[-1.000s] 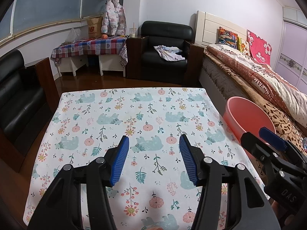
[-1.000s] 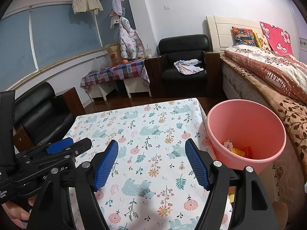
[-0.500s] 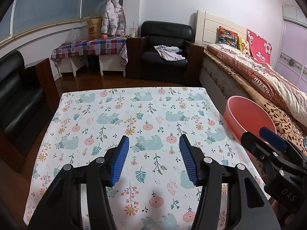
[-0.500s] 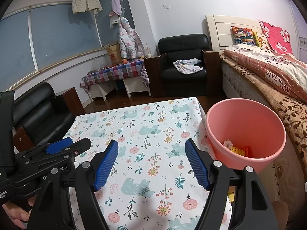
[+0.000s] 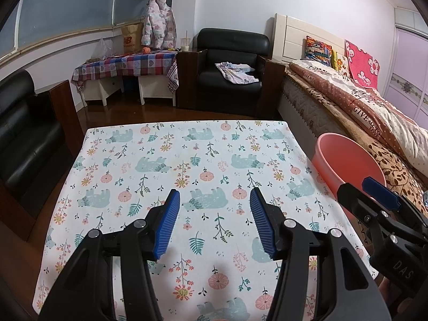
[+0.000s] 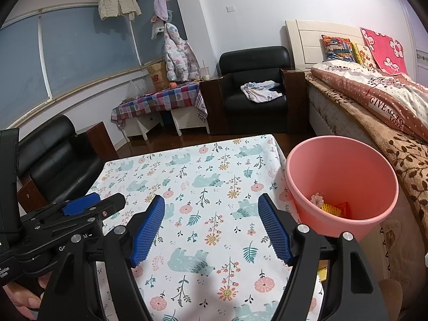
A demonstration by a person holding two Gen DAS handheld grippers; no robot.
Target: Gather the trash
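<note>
Trash [image 6: 330,206] (pinkish flower-like piece, yellow ridged piece, red piece) lying at bottom of pink bucket [image 6: 371,165], well beyond right gripper [image 6: 211,227] and off to its right. Bucket standing beside right edge of table [image 5: 187,160], between table and bed [image 5: 374,112]. Right gripper hovering over bear-print cloth, jaws gaping wide, gripping nothing. Left gripper [image 5: 214,220] hovering alongside, jaws likewise spread wide and empty, bucket sitting further right of it.
</note>
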